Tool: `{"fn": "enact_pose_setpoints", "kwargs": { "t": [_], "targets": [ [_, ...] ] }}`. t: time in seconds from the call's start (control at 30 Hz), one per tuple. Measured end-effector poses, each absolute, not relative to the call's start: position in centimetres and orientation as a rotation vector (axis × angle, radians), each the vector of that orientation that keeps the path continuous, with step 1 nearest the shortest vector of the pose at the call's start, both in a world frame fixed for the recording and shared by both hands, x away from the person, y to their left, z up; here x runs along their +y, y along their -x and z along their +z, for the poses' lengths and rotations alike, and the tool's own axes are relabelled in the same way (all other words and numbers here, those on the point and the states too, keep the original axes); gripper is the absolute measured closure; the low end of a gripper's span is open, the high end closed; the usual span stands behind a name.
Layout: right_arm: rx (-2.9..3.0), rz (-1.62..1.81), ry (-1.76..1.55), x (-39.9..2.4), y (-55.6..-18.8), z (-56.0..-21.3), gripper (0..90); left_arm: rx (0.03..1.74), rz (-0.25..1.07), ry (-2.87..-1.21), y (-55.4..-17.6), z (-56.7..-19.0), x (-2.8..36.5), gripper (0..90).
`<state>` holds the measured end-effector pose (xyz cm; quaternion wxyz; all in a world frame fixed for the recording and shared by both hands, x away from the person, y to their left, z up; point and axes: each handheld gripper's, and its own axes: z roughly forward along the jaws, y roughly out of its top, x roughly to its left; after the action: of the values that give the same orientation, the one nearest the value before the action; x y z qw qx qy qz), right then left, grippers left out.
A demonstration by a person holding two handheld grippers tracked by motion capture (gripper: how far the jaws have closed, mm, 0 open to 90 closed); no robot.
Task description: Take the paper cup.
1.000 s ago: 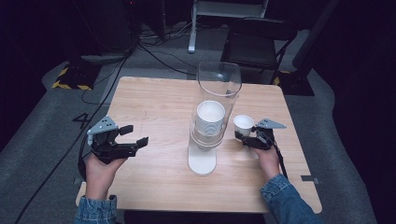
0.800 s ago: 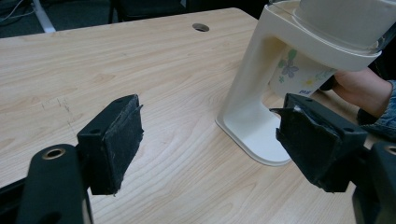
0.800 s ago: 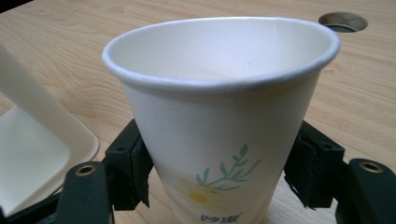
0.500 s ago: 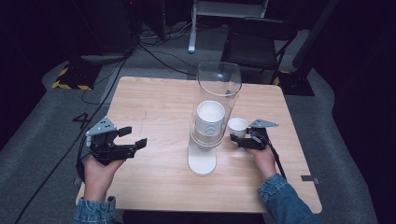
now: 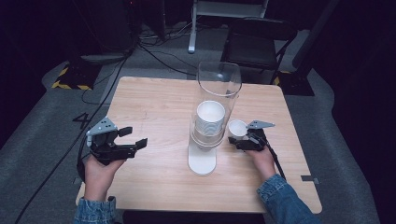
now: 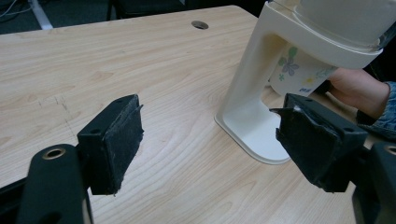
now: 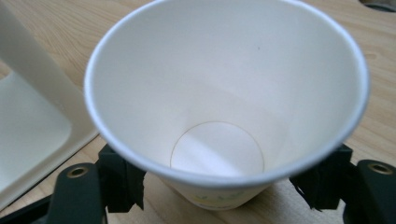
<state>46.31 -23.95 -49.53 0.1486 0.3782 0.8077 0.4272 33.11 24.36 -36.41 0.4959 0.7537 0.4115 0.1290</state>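
Observation:
A white paper cup [image 5: 236, 127] stands upright on the table just right of the cup dispenser [image 5: 202, 161], a white stand that carries a clear tube with a stack of cups [image 5: 210, 116]. My right gripper [image 5: 237, 138] has its jaws on either side of the cup's base [image 7: 219, 154]. They have just been opening, and the pads [image 7: 128, 186] stand slightly off the cup wall. My left gripper [image 5: 134, 136] hovers open and empty at the table's left, pointing at the dispenser [image 6: 252, 93]. A flower-printed cup [image 6: 294, 70] shows below the dispenser's collar in the left gripper view.
The wooden table [image 5: 154, 102] has bare room behind and left of the dispenser, and a cable hole [image 6: 200, 24] near its far edge. A dark chair [image 5: 257, 42] and floor cables lie beyond the table.
My right gripper has carried the cup a little left and down towards the dispenser. Its jaws have spread. The left gripper has stayed where it was.

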Motion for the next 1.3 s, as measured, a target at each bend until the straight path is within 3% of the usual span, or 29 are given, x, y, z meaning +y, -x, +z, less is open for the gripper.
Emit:
{"fn": "enact_pose_setpoints", "kwargs": {
  "t": [0.27,0.3,0.33,0.5,0.83,1.3],
  "targets": [
    [2.29,1.212,-1.09,-23.6,-46.0,-49.0,12.0,0.993,0.305,-1.828,-33.3,-36.4,24.2,22.3],
    [2.293,1.229,-1.083,-23.7,-46.0,-48.7,2.7,0.991,0.301,-1.83,-33.4,-36.4,24.2,22.3],
    [2.287,1.239,-1.08,-23.8,-46.0,-48.5,0.0,0.988,0.3,-1.832,-33.4,-36.4,24.2,22.3],
    [2.241,1.322,-1.075,-24.7,-45.5,-47.1,0.0,0.989,0.309,-1.829,-33.3,-36.4,24.3,22.3],
    [2.147,1.513,-0.993,-27.6,-43.7,-40.1,0.0,0.996,0.314,-1.825,-32.7,-36.4,24.7,22.3],
    [2.095,1.659,-0.903,-30.9,-40.6,-33.8,0.0,1.008,0.341,-1.828,-32.5,-36.3,24.8,22.3]
  ]
}}
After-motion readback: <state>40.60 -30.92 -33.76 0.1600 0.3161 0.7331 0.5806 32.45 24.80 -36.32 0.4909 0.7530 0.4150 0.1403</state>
